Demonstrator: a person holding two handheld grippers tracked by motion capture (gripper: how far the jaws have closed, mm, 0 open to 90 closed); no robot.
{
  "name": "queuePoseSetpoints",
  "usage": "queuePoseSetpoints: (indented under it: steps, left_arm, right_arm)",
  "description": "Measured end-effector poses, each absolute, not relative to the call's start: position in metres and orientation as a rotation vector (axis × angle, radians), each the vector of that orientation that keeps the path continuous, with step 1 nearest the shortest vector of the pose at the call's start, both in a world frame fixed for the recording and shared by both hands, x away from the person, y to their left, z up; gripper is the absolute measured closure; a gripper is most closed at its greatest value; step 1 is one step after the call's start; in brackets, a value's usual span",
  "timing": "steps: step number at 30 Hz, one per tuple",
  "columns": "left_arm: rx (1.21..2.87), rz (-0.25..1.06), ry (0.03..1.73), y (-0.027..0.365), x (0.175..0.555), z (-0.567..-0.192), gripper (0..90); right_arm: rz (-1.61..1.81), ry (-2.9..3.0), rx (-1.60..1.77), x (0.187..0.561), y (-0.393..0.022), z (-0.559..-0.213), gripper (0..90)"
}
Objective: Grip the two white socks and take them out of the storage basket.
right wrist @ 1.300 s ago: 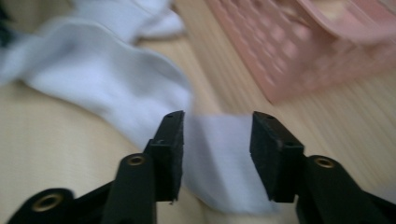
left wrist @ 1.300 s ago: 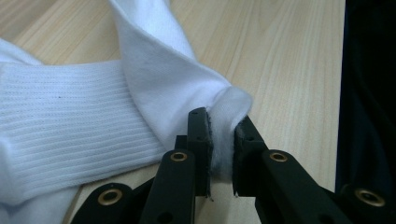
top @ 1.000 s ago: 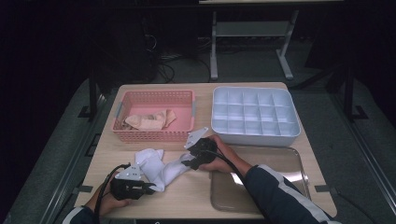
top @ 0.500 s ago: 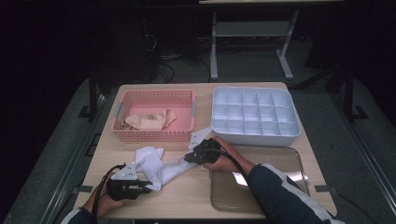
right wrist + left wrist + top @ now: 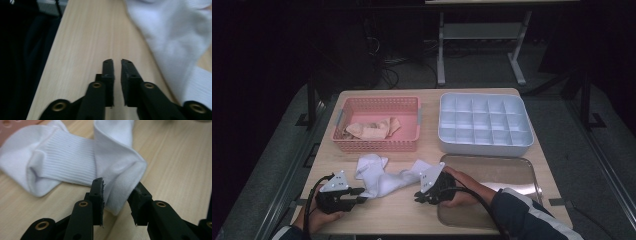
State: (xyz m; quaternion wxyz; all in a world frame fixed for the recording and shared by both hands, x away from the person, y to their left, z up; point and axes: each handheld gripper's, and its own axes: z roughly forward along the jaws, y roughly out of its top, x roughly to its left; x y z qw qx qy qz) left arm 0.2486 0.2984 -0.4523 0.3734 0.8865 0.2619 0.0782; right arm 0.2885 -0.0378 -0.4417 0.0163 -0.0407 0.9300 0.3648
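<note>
One white ribbed cotton sock (image 5: 384,179), crumpled on my pale wooden desk (image 5: 392,212) below the pink basket (image 5: 379,142). Soft, light, limp; best taken at a folded edge. My left tool (image 5: 116,200) straddles a fold, its jaws just easing apart, pads barely touching. My right tool (image 5: 116,67), level, nearly clenched, grasps nothing.

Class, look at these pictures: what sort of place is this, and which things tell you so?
Probably a lab or recording workspace, not a home: a bare wooden table in a dark room, cables on the floor behind it, and sorting gear laid out, a pink basket and a compartment tray.
</note>
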Motion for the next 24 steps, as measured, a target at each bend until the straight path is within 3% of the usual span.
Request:
queuePoseSetpoints:
  steps: [6,8,14,16,21,24]
  left_arm:
    - [2.307,0.201,0.646,0.296,0.249,-0.455,66.3]
    - [2.309,0.189,0.658,0.296,0.249,-0.457,67.8]
    - [2.319,0.193,0.638,0.296,0.248,-0.459,69.6]
    - [2.319,0.196,0.639,0.297,0.246,-0.459,69.6]
    - [2.328,0.236,0.676,0.303,0.244,-0.46,66.2]
    - [2.315,0.256,0.719,0.309,0.242,-0.46,66.2]
  right_arm:
    - [1.168,2.768,0.155,0.313,-0.039,-0.439,59.4]
    - [1.164,2.742,0.244,0.321,-0.037,-0.439,49.7]
    - [1.209,2.744,0.405,0.336,-0.026,-0.439,37.9]
    - [1.19,2.775,0.405,0.337,-0.019,-0.444,42.4]
    - [1.202,2.828,0.258,0.335,-0.016,-0.451,83.1]
    - [1.228,2.852,0.139,0.328,-0.019,-0.446,86.8]
